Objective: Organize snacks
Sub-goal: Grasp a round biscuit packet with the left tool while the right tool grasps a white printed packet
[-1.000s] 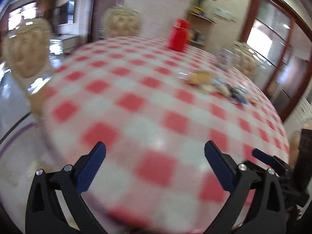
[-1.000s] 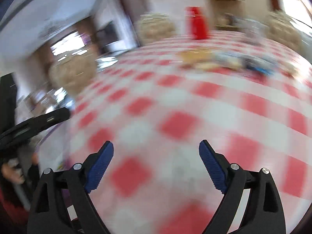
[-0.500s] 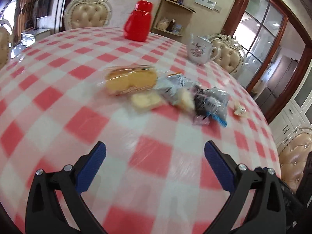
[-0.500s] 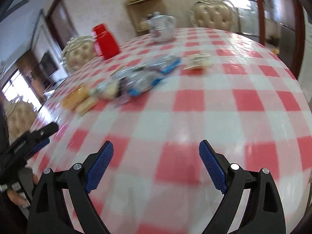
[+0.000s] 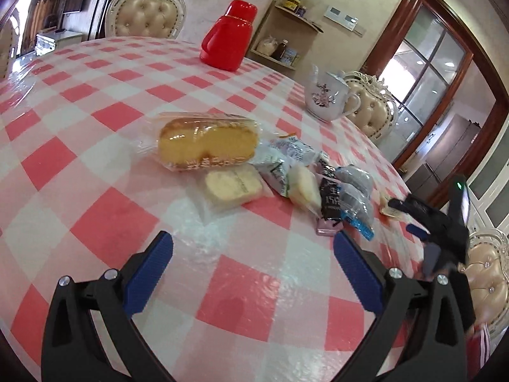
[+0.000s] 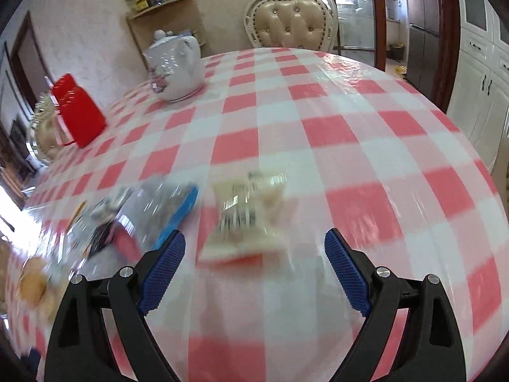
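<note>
On the checked surface [image 5: 105,219] the snacks [image 5: 280,175] lie in a loose heap near the middle: a bagged sponge cake [image 5: 206,146], a small pale cake [image 5: 233,186] just beside it, then dark and blue-edged packets [image 5: 350,203] trailing right, with one small packet [image 6: 246,213] lying apart; a second ago both views showed mostly bare cloth with the heap far off, and now both have swung in on it; the right hand-held gripper [image 6: 254,270] is spread, empty, with that lone packet between and just ahead of its fingers, though blurred; the left hand-held gripper [image 5: 253,273] is also spread and empty, short of the heap; nothing is sorted yet, so I take this as the approach to a first pick, likely the stray packet; beyond stand a red flask [image 5: 227,36] and a teapot [image 5: 324,98].
</note>
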A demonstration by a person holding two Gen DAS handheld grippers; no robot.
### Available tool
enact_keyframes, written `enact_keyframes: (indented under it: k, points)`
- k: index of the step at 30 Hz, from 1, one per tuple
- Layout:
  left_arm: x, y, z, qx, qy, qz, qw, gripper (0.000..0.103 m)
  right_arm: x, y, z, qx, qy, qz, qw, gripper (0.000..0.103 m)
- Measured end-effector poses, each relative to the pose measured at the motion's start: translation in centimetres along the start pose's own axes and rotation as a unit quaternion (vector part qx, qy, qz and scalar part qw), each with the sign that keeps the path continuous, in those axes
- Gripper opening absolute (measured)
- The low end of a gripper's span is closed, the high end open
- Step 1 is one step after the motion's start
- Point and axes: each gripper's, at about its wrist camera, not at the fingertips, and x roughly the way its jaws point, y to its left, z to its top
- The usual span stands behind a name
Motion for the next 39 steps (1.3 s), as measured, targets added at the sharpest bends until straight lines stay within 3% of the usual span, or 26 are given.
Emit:
enact_keyframes:
  k: [3,4,6,9,12,14,19,26,32,33,35,39]
  points:
    - [0.2,0.4,0.1,-0.009,0.008,-0.002,0.9999,0.101,1.8,0.8,0.5,-0.016,0.035,-0.036,0.999,0.086]
    - [0.2,0.5,0.1,-0.009,0.009,-0.002,0.9999,0.101,1.7,1.1,0.3,-0.026,0.034,-0.044,0.998,0.08]
    - [0.2,0.8,0.3,-0.01,0.012,0.008,0.9998,0.101,1.0,1.2,-0.3,-0.038,0.024,-0.041,0.998,0.054]
    - [0.1,1.7,0.5,-0.017,0.014,0.049,0.9986,0.101,-2.0,1.0,-2.3,-0.039,-0.009,-0.001,0.999,0.052]
    - [0.2,3.1,0.9,-0.031,0.026,0.088,0.9953,0.101,-5.7,1.5,-4.8,-0.041,-0.025,0.07,0.996,0.052]
    - [0.2,3.7,1.0,-0.043,0.033,0.084,0.995,0.101,-8.4,2.3,-6.8,-0.047,-0.044,0.124,0.99,0.052]
    - [1.8,2.0,1.3,-0.01,0.048,0.082,0.9954,0.101,-11.1,4.4,-9.8,-0.053,-0.048,0.197,0.978,0.053]
    - [7.1,-1.4,3.6,0.057,0.075,0.121,0.9882,0.101,-11.1,6.3,-11.9,-0.075,-0.024,0.205,0.975,0.053]
    - [9.5,-2.2,4.9,0.077,0.082,0.142,0.9834,0.101,-11.4,7.5,-12.2,-0.111,-0.037,0.192,0.974,0.053]
    - [9.5,-2.4,4.7,0.089,0.084,0.141,0.9825,0.098,-11.3,7.4,-12.1,-0.11,-0.035,0.193,0.974,0.053]
    - [8.9,-2.7,4.2,0.123,0.084,0.133,0.9799,0.07,-11.2,7.0,-12.0,-0.102,-0.033,0.196,0.975,0.053]
    - [6.9,-2.2,3.3,0.138,0.094,0.094,0.9814,0.06,-11.2,6.6,-11.9,-0.095,-0.034,0.197,0.975,0.053]
